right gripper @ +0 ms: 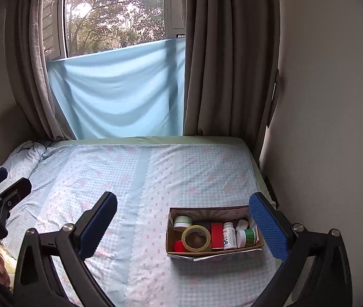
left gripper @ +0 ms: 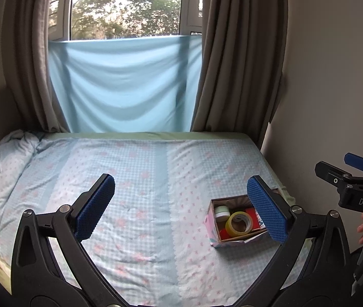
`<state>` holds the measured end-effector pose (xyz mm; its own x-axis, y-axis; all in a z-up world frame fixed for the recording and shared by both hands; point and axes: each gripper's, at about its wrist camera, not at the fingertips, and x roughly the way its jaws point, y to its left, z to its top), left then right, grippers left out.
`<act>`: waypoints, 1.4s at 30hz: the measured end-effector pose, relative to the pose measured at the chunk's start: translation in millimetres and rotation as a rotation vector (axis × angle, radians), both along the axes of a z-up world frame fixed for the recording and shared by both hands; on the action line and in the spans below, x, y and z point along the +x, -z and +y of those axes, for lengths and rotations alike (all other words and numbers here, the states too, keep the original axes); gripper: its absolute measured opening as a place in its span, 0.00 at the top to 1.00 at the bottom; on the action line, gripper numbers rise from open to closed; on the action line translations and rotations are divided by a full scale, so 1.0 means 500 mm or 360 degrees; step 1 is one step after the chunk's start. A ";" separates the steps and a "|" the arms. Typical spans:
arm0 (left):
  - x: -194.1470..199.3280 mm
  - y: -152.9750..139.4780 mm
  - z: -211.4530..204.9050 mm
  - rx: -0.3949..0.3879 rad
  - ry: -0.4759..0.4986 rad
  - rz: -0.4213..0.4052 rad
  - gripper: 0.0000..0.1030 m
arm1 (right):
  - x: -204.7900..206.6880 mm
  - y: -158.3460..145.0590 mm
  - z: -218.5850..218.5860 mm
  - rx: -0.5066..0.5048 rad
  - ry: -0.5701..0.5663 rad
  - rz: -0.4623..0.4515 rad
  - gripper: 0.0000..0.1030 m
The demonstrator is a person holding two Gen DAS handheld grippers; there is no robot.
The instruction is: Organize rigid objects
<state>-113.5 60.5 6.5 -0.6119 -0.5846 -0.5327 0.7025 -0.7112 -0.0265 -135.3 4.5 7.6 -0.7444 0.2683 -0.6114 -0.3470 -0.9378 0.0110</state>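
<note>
**Filled box near the bed's right edge, both tongs spread and empty**

Left wrist view: the left gripper (left gripper: 181, 202) is held above the bed (left gripper: 130, 179) with its blue pads wide apart and nothing between them. The cardboard box (left gripper: 216, 232) is seen low and to the right, near the bed's right edge, partly covered by the right-hand pad. A yellow tape roll (left gripper: 239, 223), a green-lidded jar (left gripper: 222, 211) and a red box (left gripper: 250, 212) are seen inside it. The right gripper (left gripper: 355, 176) is caught at the frame's right side, beside the wall; its spread cannot be judged here.

Right wrist view: the right gripper (right gripper: 182, 220) is likewise spread, gripping nothing. The box (right gripper: 214, 253) is framed between the pads, closer to the right one. The tape roll (right gripper: 196, 238), a red cap (right gripper: 179, 246), the red box (right gripper: 217, 235), a white bottle (right gripper: 228, 235) and a green-capped jar (right gripper: 246, 236) are packed inside. Nothing is laid on the sheet around the box. Curtains (right gripper: 219, 64) and a blue cloth (right gripper: 120, 89) are hung behind the bed's far edge.
</note>
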 end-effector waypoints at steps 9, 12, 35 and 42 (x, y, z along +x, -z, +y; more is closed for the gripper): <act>0.006 -0.006 0.017 -0.0032 0.0005 -0.0012 0.00 | 0.011 -0.002 0.003 -0.0013 0.0009 0.0019 0.00; 0.006 -0.008 0.018 -0.0036 0.0007 -0.0014 0.00 | 0.013 -0.002 0.002 -0.0011 0.0010 0.0022 0.00; 0.005 -0.012 0.010 -0.0070 0.0010 -0.0009 0.00 | 0.002 -0.010 -0.011 0.0004 0.0010 0.0034 0.00; 0.003 -0.009 0.003 -0.0066 0.0021 -0.0009 0.00 | -0.002 -0.009 -0.010 0.0009 0.0012 0.0031 0.00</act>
<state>-112.1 62.1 11.1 -0.6166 -0.5982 -0.5119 0.6932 -0.7207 0.0072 -136.1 -0.3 12.1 -0.7541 0.2772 -0.5954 -0.3538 -0.9352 0.0126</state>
